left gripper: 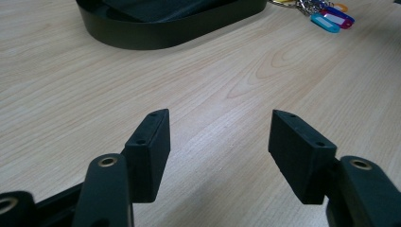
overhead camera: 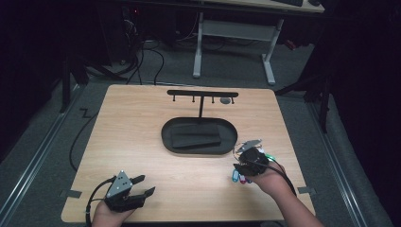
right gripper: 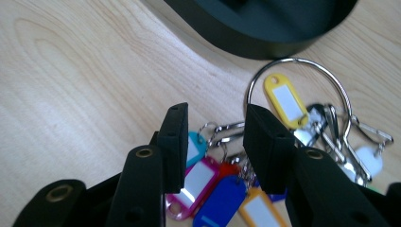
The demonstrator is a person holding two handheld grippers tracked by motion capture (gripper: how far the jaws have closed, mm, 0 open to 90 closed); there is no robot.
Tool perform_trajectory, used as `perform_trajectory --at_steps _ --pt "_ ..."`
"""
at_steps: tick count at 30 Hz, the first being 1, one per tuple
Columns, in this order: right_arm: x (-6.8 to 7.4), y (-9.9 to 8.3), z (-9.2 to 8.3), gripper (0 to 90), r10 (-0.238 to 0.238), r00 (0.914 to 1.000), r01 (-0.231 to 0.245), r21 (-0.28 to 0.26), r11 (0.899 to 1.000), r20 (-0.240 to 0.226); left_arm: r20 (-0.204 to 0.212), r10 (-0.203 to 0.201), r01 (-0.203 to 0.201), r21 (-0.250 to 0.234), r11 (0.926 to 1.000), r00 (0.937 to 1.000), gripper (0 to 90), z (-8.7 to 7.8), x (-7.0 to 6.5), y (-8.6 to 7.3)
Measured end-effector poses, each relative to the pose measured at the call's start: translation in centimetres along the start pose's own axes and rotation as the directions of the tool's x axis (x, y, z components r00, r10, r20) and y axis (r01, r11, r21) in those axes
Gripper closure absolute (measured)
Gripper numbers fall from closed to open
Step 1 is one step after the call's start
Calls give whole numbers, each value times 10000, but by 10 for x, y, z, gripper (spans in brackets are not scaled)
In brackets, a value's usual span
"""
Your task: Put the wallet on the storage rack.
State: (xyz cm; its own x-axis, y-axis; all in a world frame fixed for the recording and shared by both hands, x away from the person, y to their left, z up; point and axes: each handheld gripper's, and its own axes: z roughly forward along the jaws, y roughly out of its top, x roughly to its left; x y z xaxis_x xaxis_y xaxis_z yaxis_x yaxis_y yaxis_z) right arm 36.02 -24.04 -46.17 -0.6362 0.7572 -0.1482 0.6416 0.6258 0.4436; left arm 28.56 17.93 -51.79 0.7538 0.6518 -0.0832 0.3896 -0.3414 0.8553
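Hovering right gripper (right gripper: pixel 213 142), jaws parted, over bunch of coloured plastic key tags on metal ring (right gripper: pixel 283 101) beside black oval tray (overhead camera: pixel 168 137) | left gripper (left gripper: pixel 215 142) released, idle | risk: loose tags slipping from partial pinch.

1. The table (overhead camera: pixel 142 137) is pale wood with a wavy grain.
2. The oval tray (overhead camera: pixel 168 137), beyond both claws, is matte black.
3. Key tags (right gripper: pixel 222 189) under the right gripper (right gripper: pixel 215 137) are yellow, teal, magenta, red, blue and orange, with white labels.
4. The key ring (right gripper: pixel 302 64) is shiny silver.
5. Both the right and the left gripper (left gripper: pixel 220 137) have black jaws.
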Motion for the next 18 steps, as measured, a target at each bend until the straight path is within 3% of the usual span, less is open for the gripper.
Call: perform_trajectory --at_steps 1,2,8,9,14,17,18 --pt "0 0 0 615 0 10000 0 0 10000 0 0 0 0 0 10000 10000 399 0 0 0" --pt "-2 11 8 638 -323 9994 318 485 9983 83 44 8 -9 18 10000 10000 401 0 0 0" --pt "-17 32 30 700 -563 9981 596 1766 9825 -239 124 -11 10 67 10000 9999 408 -1 1 -1" --pt "-17 32 30 700 -563 9981 596 1766 9825 -239 124 -11 10 67 10000 9999 408 -1 1 -1" --pt "-30 45 46 697 -695 9958 835 2813 9560 -596 185 -2 1 94 10000 9998 408 -1 3 -1" --pt "-33 47 51 697 -524 9957 731 3031 9502 -760 237 29 -33 141 9999 9997 408 -1 3 -2" --pt "-34 47 56 698 -630 9953 843 3334 9390 -740 264 40 -45 168 9998 9996 408 1 3 -2"
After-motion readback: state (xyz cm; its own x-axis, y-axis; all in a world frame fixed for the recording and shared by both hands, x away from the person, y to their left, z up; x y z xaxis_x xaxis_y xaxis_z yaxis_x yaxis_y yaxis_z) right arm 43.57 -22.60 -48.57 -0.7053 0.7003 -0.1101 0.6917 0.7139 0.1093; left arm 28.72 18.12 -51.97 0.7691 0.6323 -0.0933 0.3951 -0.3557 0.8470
